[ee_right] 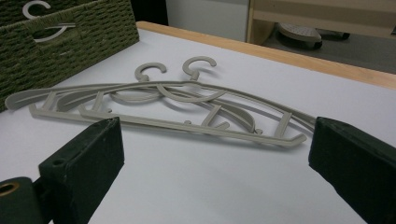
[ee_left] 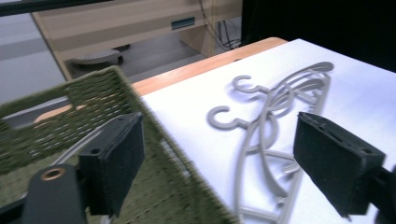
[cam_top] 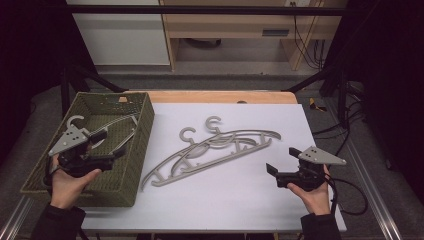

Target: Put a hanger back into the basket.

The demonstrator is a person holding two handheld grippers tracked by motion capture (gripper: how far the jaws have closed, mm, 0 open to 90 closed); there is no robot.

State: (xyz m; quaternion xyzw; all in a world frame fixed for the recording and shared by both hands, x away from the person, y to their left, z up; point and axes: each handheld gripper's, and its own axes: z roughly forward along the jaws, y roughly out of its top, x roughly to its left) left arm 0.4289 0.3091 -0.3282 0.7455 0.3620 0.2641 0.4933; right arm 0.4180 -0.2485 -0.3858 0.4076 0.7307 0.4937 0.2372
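**Two hangers left beside the basket, both tongs empty**

The worst risk I see is the tangle: the two grey plastic hangers (cam_top: pixel 215 150) lie overlapped on the white table cover (cam_top: pixel 235 200), just right of the woven green basket (cam_top: pixel 127 190), hooks side by side and arms crossed. If I pinch one arm and lift, I judge the other may snag and drag along, or slip off and drop short of the basket's rim. A thin, flat bar lying on the cover could also slide away from my pads.

My left gripper (cam_top: pixel 111 141) hangs over the basket, above the grey hanger (cam_top: pixel 107 125) already lying inside; its jaws stand wide with nothing between them. Seen along it, the pair on the cover lies ahead, past the basket's near wall.

My right gripper (cam_top: pixel 281 161) sits right of the pair, well clear of the basket, jaws wide and empty, the hangers' lower bars lying just ahead of them.
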